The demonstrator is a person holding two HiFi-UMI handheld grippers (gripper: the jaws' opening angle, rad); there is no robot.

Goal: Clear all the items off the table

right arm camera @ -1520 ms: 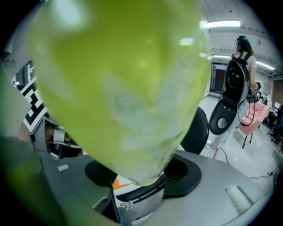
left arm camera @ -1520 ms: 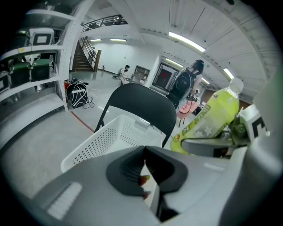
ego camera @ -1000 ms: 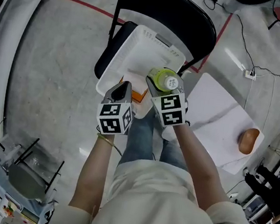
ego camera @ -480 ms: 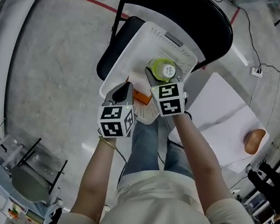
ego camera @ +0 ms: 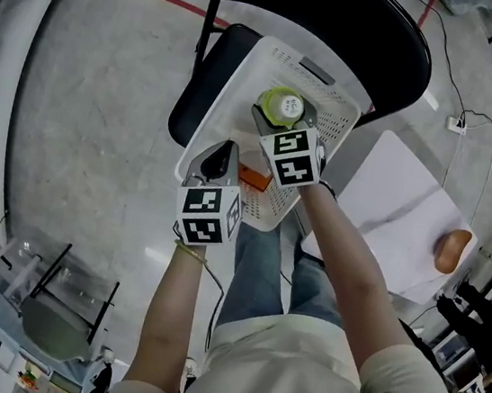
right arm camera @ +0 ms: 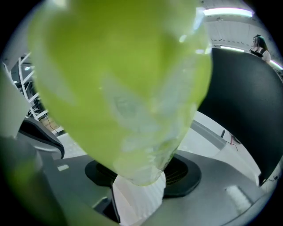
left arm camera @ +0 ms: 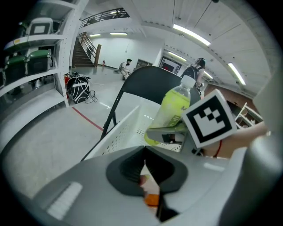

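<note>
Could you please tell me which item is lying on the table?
The brown rounded item at the white table's edge; the green bottle is held in the right gripper over the basket.

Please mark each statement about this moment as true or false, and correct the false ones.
1. The right gripper holds a green bottle above the white basket. True.
2. The left gripper has its jaws wide apart. False: they are together.
3. The white basket sits on a black chair. True.
4. The white table has nothing on it. False: a brown item lies near its edge.
</note>
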